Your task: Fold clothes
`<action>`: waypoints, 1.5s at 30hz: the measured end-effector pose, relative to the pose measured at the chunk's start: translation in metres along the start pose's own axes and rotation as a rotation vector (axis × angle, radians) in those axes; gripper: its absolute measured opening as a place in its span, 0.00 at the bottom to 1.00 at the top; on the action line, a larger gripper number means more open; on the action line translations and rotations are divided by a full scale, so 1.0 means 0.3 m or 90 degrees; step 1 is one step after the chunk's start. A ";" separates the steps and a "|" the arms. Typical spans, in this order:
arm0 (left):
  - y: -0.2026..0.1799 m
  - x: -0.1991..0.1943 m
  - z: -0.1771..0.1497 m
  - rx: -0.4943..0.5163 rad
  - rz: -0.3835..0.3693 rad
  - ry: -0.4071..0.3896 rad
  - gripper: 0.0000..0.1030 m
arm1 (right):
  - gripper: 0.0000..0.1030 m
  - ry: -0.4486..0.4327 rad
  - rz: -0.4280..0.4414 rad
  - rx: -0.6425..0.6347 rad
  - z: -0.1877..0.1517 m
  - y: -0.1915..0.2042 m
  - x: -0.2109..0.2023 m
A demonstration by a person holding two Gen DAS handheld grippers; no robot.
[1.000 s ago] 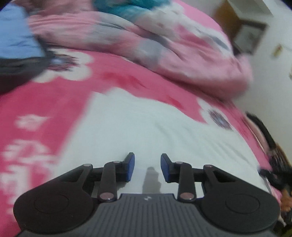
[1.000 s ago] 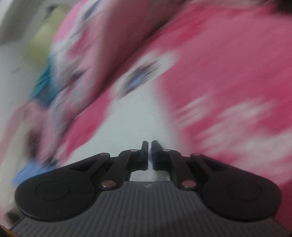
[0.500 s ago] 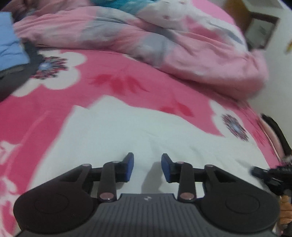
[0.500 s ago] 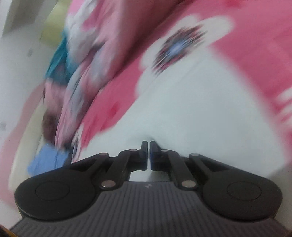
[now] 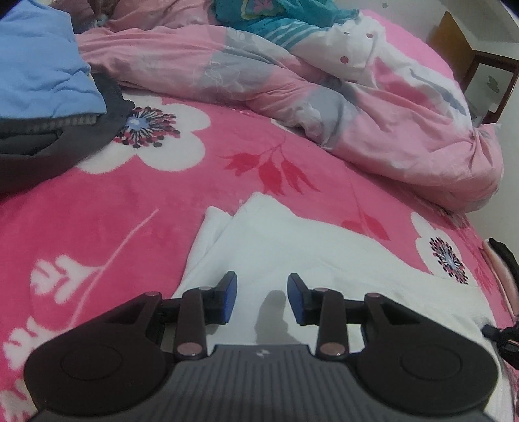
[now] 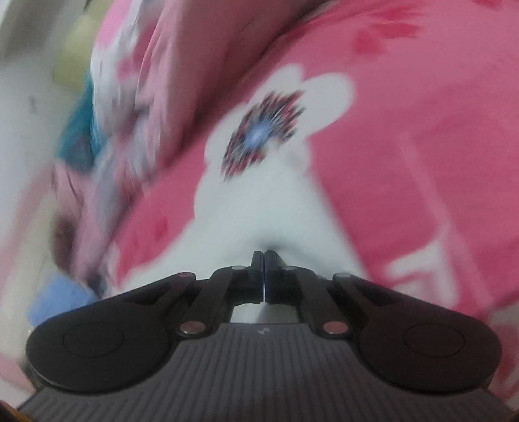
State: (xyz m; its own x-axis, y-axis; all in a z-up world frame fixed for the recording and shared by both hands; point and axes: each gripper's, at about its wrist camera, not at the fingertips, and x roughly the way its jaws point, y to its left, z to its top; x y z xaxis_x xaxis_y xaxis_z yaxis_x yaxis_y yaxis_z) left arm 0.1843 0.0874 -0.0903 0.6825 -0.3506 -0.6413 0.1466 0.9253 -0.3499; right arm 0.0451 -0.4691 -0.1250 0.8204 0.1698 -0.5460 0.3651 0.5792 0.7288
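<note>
A white garment (image 5: 308, 246) lies flat on the pink flowered blanket (image 5: 113, 201), and its far left corner shows a doubled layer. My left gripper (image 5: 262, 282) hovers low over the garment's near part, open, with nothing between its blue pads. In the blurred right wrist view my right gripper (image 6: 263, 256) is shut. The white garment (image 6: 259, 207) there bunches up into a peak that meets the closed fingertips, so the gripper is pinching the cloth.
A rumpled pink quilt (image 5: 324, 97) fills the back of the bed, with teal cloth (image 5: 275, 16) on top. A blue folded garment (image 5: 39, 71) rests on dark clothes (image 5: 48, 146) at the left. A wooden nightstand (image 5: 480, 65) stands at the far right, beyond the bed's edge.
The left gripper stayed open while its view shifted, bringing the garment's far left corner into sight. The right gripper stayed shut and swung with the white cloth across the blanket.
</note>
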 end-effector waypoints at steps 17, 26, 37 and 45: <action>0.069 -0.056 -0.008 0.015 -0.025 -0.013 0.36 | 0.11 -0.052 -0.076 -0.043 -0.294 -0.048 -0.400; 0.097 -0.086 0.001 -0.003 -0.047 0.001 0.38 | 0.13 0.162 0.168 -0.081 -0.531 0.238 0.055; 0.152 -0.107 0.011 -0.026 -0.090 0.005 0.41 | 0.12 0.233 0.223 -0.152 -0.600 0.321 0.002; 0.181 -0.120 0.005 -0.023 -0.104 0.001 0.43 | 0.09 0.296 0.238 -0.222 -0.721 0.421 0.128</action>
State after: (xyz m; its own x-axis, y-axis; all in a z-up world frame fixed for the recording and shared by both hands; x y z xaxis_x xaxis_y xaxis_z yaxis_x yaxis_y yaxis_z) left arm 0.1689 0.1506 -0.0852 0.6505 -0.4966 -0.5746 0.2299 0.8498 -0.4743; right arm 0.0275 -0.2169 -0.1433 0.5619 0.6865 -0.4615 -0.1315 0.6249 0.7695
